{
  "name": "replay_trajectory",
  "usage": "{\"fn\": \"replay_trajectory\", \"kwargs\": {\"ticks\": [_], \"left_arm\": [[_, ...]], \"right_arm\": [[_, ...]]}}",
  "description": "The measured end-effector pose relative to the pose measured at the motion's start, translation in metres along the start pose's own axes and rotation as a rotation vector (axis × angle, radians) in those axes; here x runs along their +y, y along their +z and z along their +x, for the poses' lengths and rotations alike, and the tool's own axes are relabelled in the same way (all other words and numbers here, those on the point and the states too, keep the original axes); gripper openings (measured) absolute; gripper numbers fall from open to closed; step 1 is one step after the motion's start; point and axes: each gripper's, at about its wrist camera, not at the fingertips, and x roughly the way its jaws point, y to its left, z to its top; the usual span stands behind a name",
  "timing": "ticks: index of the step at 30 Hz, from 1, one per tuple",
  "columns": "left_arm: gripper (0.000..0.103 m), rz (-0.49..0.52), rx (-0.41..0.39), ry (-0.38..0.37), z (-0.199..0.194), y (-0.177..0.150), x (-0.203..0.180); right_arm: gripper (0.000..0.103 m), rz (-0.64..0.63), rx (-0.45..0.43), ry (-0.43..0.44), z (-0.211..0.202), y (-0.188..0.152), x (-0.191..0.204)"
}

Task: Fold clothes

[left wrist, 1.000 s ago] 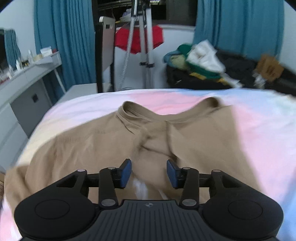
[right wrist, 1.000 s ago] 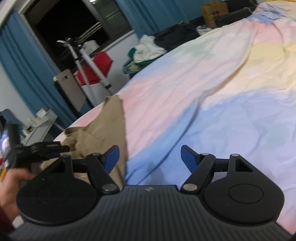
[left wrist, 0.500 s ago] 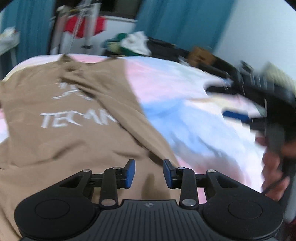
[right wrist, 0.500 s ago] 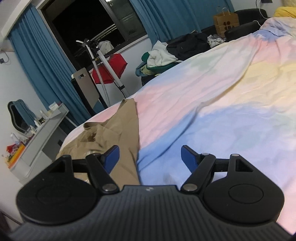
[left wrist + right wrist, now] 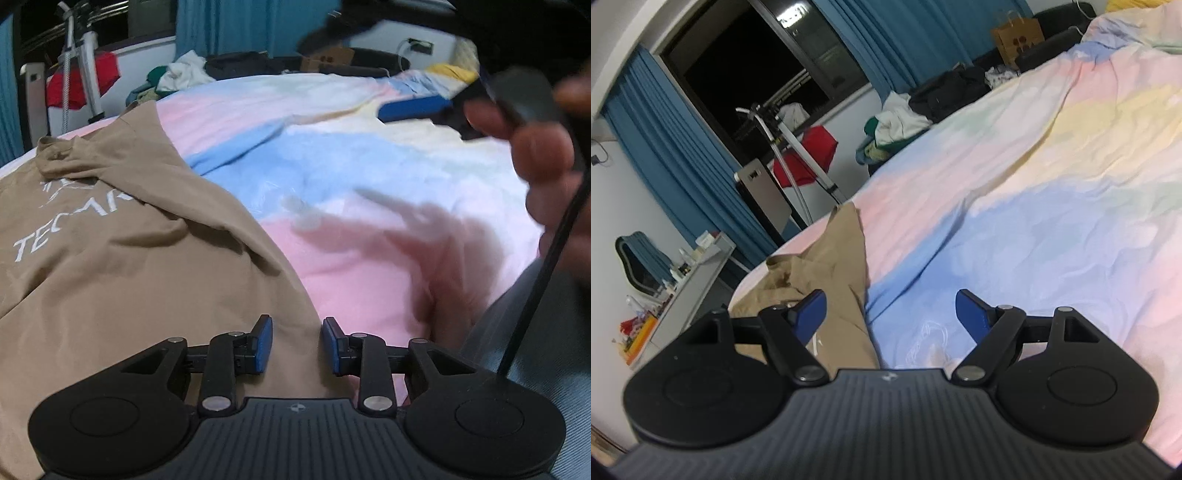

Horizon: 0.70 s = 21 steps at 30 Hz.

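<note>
A tan T-shirt (image 5: 147, 277) with white lettering lies spread on a pastel bedspread (image 5: 369, 166), collar toward the far side. My left gripper (image 5: 297, 343) hovers over the shirt's right edge near the hem. Its blue pads stand a narrow gap apart, with the cloth below them and nothing pinched. In the right wrist view the shirt (image 5: 842, 266) lies to the left. My right gripper (image 5: 890, 310) hangs over the shirt's edge and the blue sheet (image 5: 1034, 221), its jaws wide and opening with nothing between them. A hand (image 5: 539, 155) holding that gripper shows blurred at the left view's right side.
Beyond the bed's far edge are a pile of clothes (image 5: 897, 125), a white stand with a red cloth (image 5: 812, 151), blue curtains and a paper bag (image 5: 1017, 33). A grey desk (image 5: 690, 280) with small items stands at the left. Blue-grey cloth (image 5: 535, 350) fills the near right.
My left gripper swung from the shirt's collar area to its right edge near the hem, and its jaws narrowed. The right gripper shifted slightly and its jaws widened a little.
</note>
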Motion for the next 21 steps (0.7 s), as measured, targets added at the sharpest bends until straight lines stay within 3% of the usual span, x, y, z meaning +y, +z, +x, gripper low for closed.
{"fn": "replay_trajectory", "kwargs": {"ticks": [1,3,7,13,18,21], "left_arm": [[0.031,0.003,-0.001,0.001,0.001,0.0,0.001],[0.003,0.009,-0.003,0.002,0.004,-0.001,0.002],[0.001,-0.055,-0.023,-0.045,-0.01,0.004,0.019],[0.001,-0.397,-0.038,-0.223,-0.073,0.016,0.101],[0.001,-0.573,0.036,-0.177,-0.101,0.004,0.179],[0.001,-0.615,0.132,-0.084,-0.091,-0.008,0.211]], "right_arm": [[0.079,0.0,-0.001,0.0,0.0,0.0,0.0],[0.079,0.002,0.0,-0.009,0.002,-0.001,-0.002],[0.079,0.03,0.024,-0.021,0.008,0.0,-0.005],[0.079,0.035,0.037,-0.02,0.009,0.0,-0.005],[0.079,0.014,0.07,-0.029,0.016,-0.002,-0.001],[0.079,-0.009,0.097,-0.037,0.02,-0.004,0.004]]}}
